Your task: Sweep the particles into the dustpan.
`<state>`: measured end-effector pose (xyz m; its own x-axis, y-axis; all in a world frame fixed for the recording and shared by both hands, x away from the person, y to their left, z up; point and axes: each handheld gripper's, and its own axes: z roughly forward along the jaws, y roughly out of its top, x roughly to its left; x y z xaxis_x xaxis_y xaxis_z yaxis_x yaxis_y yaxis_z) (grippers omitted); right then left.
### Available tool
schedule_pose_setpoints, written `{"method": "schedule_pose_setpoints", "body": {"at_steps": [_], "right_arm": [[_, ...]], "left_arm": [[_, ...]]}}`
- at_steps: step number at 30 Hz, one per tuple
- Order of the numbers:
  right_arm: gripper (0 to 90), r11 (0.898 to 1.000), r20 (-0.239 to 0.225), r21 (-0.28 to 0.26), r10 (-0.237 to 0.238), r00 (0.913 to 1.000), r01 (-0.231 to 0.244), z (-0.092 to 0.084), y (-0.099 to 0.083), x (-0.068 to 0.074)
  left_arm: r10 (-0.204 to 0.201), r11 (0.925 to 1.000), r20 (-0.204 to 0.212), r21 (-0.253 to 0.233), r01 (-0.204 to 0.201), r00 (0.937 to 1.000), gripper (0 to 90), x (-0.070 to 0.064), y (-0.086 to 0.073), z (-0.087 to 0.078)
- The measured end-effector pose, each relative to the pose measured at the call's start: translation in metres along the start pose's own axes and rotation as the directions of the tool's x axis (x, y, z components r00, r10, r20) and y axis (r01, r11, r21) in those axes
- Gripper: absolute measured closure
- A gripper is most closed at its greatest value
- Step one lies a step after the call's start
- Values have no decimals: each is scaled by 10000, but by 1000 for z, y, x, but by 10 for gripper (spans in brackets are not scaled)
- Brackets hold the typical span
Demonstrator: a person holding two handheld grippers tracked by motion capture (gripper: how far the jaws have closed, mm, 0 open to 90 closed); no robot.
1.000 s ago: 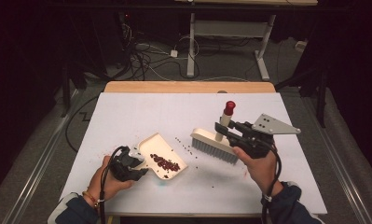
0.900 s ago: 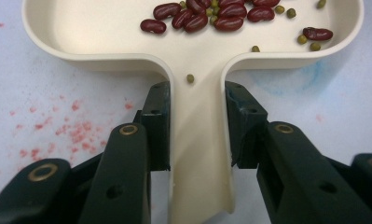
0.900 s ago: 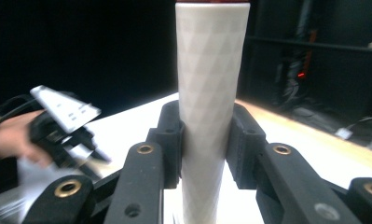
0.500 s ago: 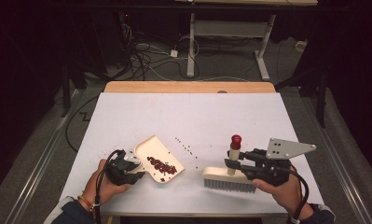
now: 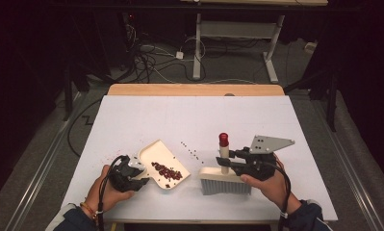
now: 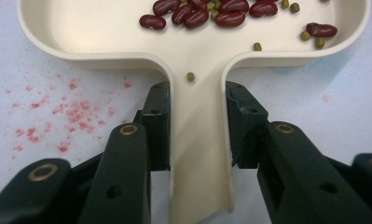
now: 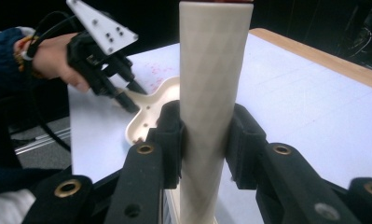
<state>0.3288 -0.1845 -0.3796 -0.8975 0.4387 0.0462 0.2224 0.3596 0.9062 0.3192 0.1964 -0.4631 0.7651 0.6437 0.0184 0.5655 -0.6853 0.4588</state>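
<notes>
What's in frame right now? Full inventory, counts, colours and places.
dustpan: 1, cream, front left of table, handle clamped
kidney beans: a pile, dark red, inside the dustpan
small round beans: several, green, in the dustpan among the red ones
loose beans: a few, dark, on the table between dustpan and brush
brush: 1, cream with grey bristles and red-tipped handle, front right, bristles down
table: 1, white top, wooden far edge
left gripper: black, shut on the dustpan handle
right gripper: black, shut on the brush handle
</notes>
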Motion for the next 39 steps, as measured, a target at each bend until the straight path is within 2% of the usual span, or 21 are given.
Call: {"method": "schedule_pose_setpoints", "body": {"at_steps": [4, 11, 15, 17, 20, 23, 25, 28, 31, 35, 39], "right_arm": [[701, 9998, 136, -116, -155, 9998, 157, 12, 7, -7], [701, 9989, 404, -462, -82, 9991, 100, 35, 15, -18], [701, 9954, 667, -958, 111, 9977, -47, 42, 22, -20], [701, 9923, 646, -1222, 265, 9976, -185, 43, 25, -22], [700, 9870, 982, -1574, 485, 9940, -326, 44, 30, -22], [701, 9798, 1709, -1967, 704, 9828, -360, 45, 33, -24], [700, 9759, 1857, -2128, 900, 9785, -493, 44, 32, -25], [700, 9790, 1483, -1993, 725, 9863, -420, 33, 32, -25], [700, 9823, 748, -1803, 645, 9951, -501, 16, 27, -25], [700, 9895, 219, -1302, 654, 9976, -620, 4, 14, -21], [700, 9942, -125, -892, 596, 9981, -605, 5, 5, -19]], "left_arm": [[73, 9999, 31, 76, -73, 10000, 641, 0, 1, 1], [76, 9997, 28, 211, -76, 10000, 641, 0, 3, 3], [71, 9997, 39, 240, -72, 10000, 641, 0, 3, 3], [65, 9996, 50, 258, -66, 10000, 641, 0, 4, 3], [73, 9996, 47, 286, -74, 10000, 641, -1, 5, 4], [59, 9995, 52, 306, -60, 10000, 641, -1, 5, 4], [41, 9995, 57, 298, -43, 10000, 641, -1, 5, 3], [81, 9995, 96, 298, -84, 9999, 641, -2, 4, 3], [96, 9995, 133, 305, -100, 9999, 641, -1, 3, 2], [137, 9993, 95, 353, -141, 9999, 641, -2, 4, 2], [194, 9989, 74, 420, -197, 9998, 641, -2, 5, 3]]}}
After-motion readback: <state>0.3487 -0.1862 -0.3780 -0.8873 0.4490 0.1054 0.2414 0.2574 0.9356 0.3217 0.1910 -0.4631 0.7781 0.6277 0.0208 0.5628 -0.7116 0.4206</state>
